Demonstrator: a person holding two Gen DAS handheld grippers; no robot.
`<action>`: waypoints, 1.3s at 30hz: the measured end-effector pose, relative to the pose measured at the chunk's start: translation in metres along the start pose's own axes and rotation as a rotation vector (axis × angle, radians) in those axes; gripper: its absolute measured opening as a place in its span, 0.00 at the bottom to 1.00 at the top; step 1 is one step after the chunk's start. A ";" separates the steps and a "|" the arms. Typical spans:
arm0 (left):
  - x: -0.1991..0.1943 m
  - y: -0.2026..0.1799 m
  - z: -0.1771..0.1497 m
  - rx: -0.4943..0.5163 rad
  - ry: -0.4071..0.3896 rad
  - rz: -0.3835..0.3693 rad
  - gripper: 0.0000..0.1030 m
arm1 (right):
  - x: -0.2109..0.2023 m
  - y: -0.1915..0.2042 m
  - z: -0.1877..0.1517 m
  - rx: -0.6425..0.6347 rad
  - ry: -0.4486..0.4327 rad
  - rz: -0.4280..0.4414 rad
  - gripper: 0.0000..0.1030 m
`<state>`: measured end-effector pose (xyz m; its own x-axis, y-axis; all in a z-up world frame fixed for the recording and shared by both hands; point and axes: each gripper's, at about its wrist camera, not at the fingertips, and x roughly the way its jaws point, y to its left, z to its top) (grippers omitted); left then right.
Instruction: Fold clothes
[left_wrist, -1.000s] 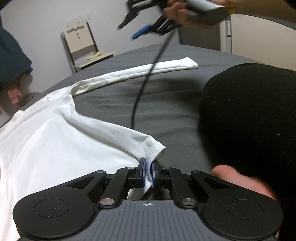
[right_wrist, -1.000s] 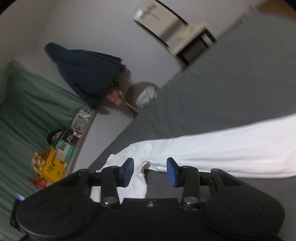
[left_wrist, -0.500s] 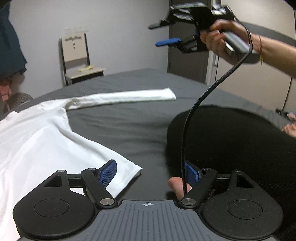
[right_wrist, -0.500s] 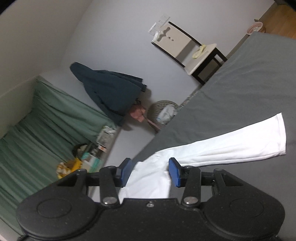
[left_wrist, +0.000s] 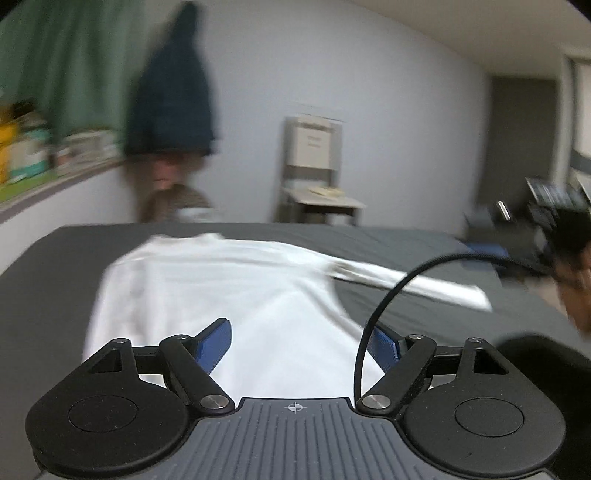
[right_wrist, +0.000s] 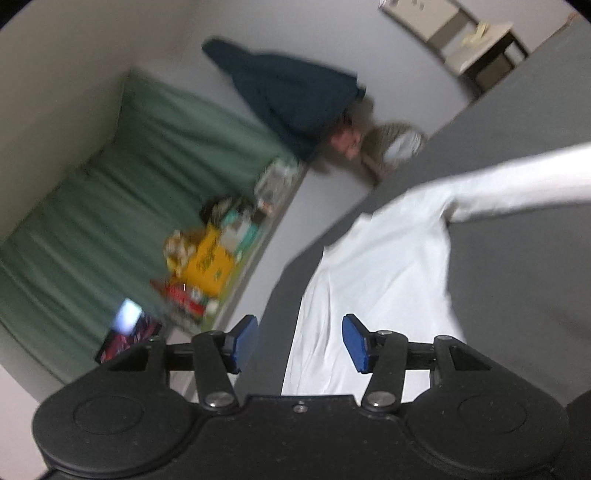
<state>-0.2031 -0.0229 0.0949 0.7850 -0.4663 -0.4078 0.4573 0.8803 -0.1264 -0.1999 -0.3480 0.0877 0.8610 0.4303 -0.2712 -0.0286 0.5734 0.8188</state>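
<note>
Both grippers empty: left gripper (left_wrist: 301, 343) opening wide, right gripper (right_wrist: 300, 341) opening midway. Cable (left_wrist: 388, 295) may snag shirt (left_wrist: 229, 288) on bed (left_wrist: 55, 251).

You are viewing a plain white long-sleeved cotton shirt (left_wrist: 229, 280) lying on a flat charcoal-grey bed sheet (left_wrist: 55, 280). You are holding a black two-finger left gripper (left_wrist: 301, 345) showing ribbed blue pads (left_wrist: 214, 345); the black right gripper (right_wrist: 300, 341) is showing matching blue. You are facing pleated sage-green curtains (right_wrist: 92, 221), a hanging navy-blue coat (left_wrist: 170, 107), a yellow cardboard box (right_wrist: 208, 264), pale grey walls (left_wrist: 369, 85).
</note>
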 end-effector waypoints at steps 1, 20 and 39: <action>-0.002 0.012 0.000 -0.030 -0.010 0.023 0.86 | 0.015 0.004 -0.008 0.000 0.022 0.006 0.48; 0.014 0.144 -0.017 -0.338 0.216 0.016 0.86 | 0.155 -0.002 -0.033 -0.008 -0.052 0.103 0.52; -0.052 0.148 -0.015 -0.473 0.072 0.148 0.86 | 0.096 -0.041 0.008 0.021 -0.078 0.487 0.73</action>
<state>-0.1820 0.1328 0.0841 0.7886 -0.3405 -0.5121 0.0900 0.8876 -0.4517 -0.1120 -0.3356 0.0319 0.7856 0.5910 0.1831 -0.4271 0.3040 0.8516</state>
